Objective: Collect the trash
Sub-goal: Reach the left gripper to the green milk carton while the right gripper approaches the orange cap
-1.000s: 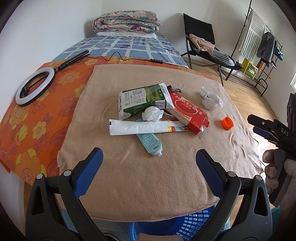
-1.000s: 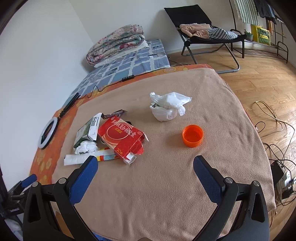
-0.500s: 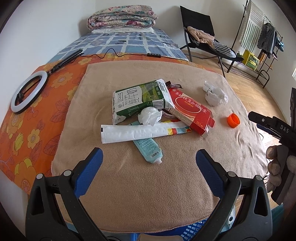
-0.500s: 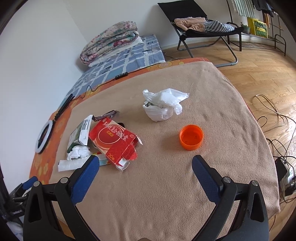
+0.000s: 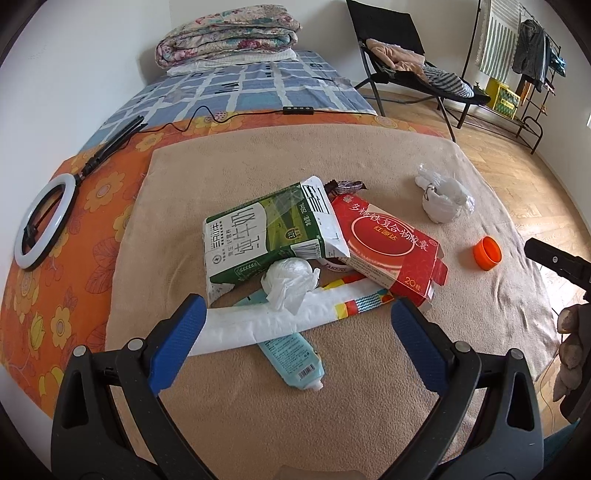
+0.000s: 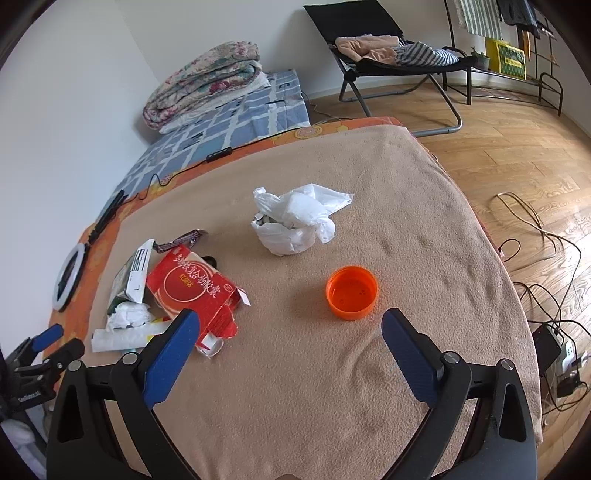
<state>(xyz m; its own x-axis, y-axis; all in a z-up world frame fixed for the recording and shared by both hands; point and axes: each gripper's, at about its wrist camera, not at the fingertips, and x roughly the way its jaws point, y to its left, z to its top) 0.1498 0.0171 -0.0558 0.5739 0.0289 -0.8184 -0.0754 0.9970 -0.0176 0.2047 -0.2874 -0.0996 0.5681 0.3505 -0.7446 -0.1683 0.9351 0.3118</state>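
Note:
Trash lies in a pile on the tan blanket point(image 5: 258, 413): a green milk carton point(image 5: 266, 236), a red box point(image 5: 388, 243), a crumpled tissue point(image 5: 290, 280), a long white wrapper point(image 5: 280, 325) and a teal tube point(image 5: 291, 354). Off to the right lie a white plastic bag point(image 5: 441, 201) and an orange cap point(image 5: 487, 253). My left gripper point(image 5: 295, 328) hangs open just in front of the wrapper and tube. My right gripper point(image 6: 290, 341) is open too, with the orange cap point(image 6: 351, 287) just beyond its fingertips and the white bag point(image 6: 299, 221) farther back.
A ring light point(image 5: 42, 221) lies on the orange floral sheet at the left. Folded quilts point(image 5: 225, 35) sit at the bed's far end. A black folding chair point(image 6: 388, 51) stands on the wooden floor, where cables point(image 6: 535, 236) run along the bed's right side.
Both grippers have moved forward over the blanket toward the trash. The pile sits closer to my left gripper, the orange cap closer to my right. Neither has closed.

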